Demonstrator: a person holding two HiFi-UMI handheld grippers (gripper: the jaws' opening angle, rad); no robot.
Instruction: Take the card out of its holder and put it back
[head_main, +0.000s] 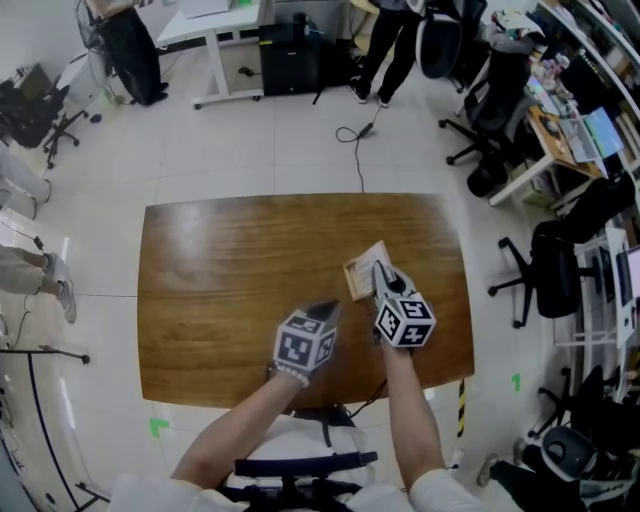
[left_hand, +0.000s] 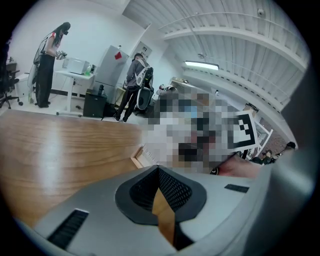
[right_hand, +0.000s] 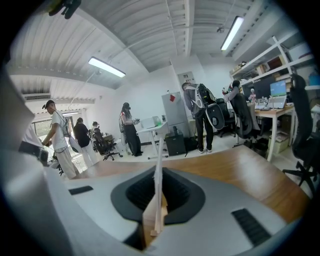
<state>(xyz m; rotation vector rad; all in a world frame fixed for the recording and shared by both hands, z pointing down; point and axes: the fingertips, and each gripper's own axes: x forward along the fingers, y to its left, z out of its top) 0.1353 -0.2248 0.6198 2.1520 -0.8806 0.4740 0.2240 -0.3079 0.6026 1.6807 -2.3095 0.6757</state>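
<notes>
Right of centre in the head view, above the wooden table (head_main: 220, 260), my right tongs (head_main: 379, 270) pinch the card (head_main: 362, 276) edge-on. Just lower left, my left tongs (head_main: 330, 308) are pressed together, empty.

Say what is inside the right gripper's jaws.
A thin white card stands edge-on, pinched between the shut pads of the right gripper, with a tan piece low against it. Its faces are turned away, and the jaws cover its lower end.

An open-plan office: swivel chairs (head_main: 548, 265), desks with monitors (head_main: 603, 128), a white standing desk (head_main: 212, 22), ceiling strip lights (right_hand: 106, 67).
</notes>
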